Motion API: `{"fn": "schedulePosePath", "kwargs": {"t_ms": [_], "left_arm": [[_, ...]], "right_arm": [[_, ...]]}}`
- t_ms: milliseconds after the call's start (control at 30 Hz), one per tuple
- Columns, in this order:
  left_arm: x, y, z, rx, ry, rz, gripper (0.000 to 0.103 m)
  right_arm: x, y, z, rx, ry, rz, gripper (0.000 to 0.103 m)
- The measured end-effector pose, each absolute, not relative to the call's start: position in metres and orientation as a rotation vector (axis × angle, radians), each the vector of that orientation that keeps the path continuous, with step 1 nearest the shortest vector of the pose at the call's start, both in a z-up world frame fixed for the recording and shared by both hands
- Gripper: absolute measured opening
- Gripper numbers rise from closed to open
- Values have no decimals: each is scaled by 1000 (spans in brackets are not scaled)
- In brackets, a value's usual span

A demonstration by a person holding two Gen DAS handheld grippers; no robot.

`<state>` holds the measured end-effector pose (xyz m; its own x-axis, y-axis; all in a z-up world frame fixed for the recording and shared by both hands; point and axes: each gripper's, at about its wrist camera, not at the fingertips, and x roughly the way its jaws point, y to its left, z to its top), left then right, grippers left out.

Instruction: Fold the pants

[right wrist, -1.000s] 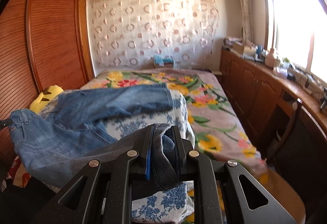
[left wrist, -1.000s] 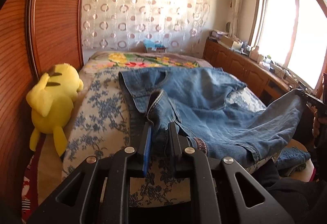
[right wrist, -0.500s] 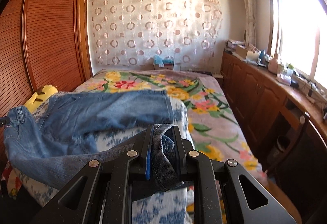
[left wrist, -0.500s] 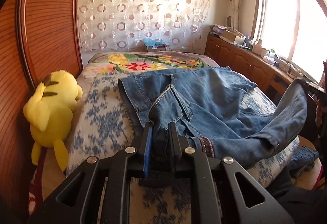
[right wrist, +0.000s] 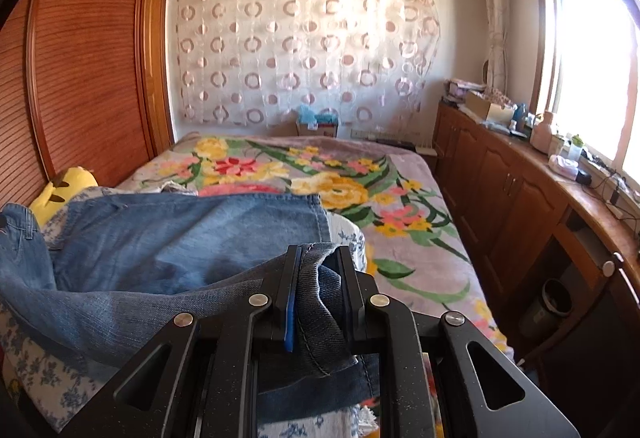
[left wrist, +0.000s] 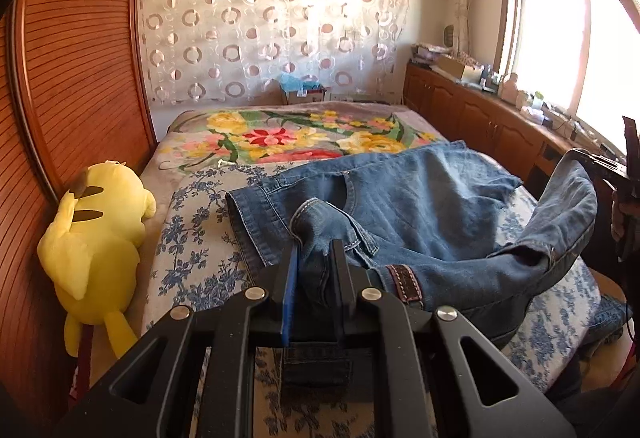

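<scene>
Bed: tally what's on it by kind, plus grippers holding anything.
Jeans: 1
Yellow plush toy: 1
Floral blanket: 1
Blue-flower sheet: 1
Grippers shut on jeans: 2, left gripper, right gripper
Total: 6

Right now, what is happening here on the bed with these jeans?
A person is folding a pair of jeans on the bed, with a handheld gripper in each hand. The left gripper is shut on the waistband end, and the right gripper is shut on a leg end. One leg lies flat; the held part hangs between the grippers. A yellow plush toy lies beside.
</scene>
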<state>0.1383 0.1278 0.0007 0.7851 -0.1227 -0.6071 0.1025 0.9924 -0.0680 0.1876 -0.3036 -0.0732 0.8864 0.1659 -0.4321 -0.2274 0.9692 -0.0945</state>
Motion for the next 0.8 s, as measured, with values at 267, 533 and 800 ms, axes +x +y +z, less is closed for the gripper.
{"fn": "schedulePosePath", "kwargs": {"t_ms": [267,533,800], "left_arm": [[168,138,-16,-80,704,-117,24],[150,159,-13,-129,689,-73,50],[133,171,-45,-203,763,-80,50]], "right_arm": [[244,-285,-97,-172,546,195,17],[258,-283,-93,-184,581,190,17],[253,-285,-95,-189,596,186,17]]}}
